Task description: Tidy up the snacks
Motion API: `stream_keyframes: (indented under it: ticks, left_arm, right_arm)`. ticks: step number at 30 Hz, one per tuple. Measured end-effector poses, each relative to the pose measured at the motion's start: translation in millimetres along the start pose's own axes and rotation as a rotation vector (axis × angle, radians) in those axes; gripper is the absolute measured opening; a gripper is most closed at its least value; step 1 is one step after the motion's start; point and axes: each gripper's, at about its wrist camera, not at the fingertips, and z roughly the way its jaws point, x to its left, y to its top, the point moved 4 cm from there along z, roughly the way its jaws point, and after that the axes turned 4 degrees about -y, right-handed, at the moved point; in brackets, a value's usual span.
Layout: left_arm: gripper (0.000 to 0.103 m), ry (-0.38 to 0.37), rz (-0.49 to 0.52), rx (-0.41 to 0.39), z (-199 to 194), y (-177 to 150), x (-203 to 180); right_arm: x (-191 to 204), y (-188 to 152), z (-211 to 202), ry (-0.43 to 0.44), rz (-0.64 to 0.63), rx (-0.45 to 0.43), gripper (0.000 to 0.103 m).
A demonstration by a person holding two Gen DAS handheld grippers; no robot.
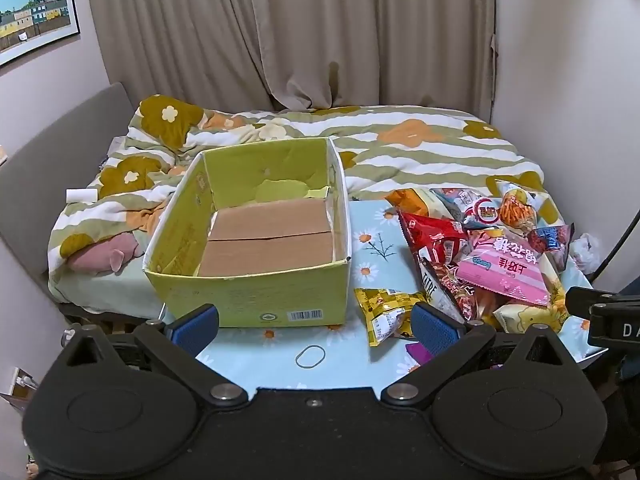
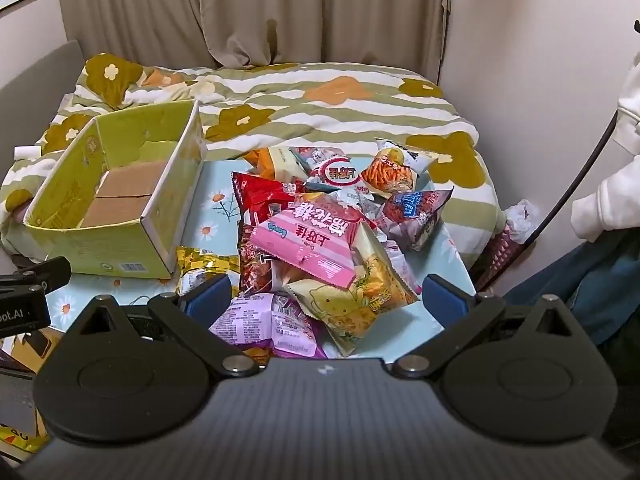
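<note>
An open, empty yellow-green cardboard box (image 1: 256,292) stands on the left of a table with a light-blue flowered cloth (image 1: 376,256); it also shows in the right wrist view (image 2: 100,248). A heap of snack bags lies to its right, with a pink bag (image 1: 508,272) (image 2: 308,248) on top, a red bag (image 1: 436,236), a yellow bag (image 1: 380,312) and a purple bag (image 2: 264,320). My left gripper (image 1: 314,326) is open and empty in front of the box. My right gripper (image 2: 326,298) is open and empty, low over the near side of the heap.
A small rubber band (image 1: 310,356) lies on the cloth near the front edge. Behind the table is a bed with a striped flowered quilt (image 1: 420,148), then curtains (image 1: 320,32). A person's sleeve and legs (image 2: 612,208) are at the right.
</note>
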Motion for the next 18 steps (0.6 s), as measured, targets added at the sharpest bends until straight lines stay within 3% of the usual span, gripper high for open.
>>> stream_keyframes:
  ticks: [18]
  left_arm:
    - [0.103, -0.004, 0.0, 0.0, -0.9, 1.0, 0.9]
  right_arm:
    - [1.4, -2.2, -1.6, 0.002, 0.0, -0.001, 0.103]
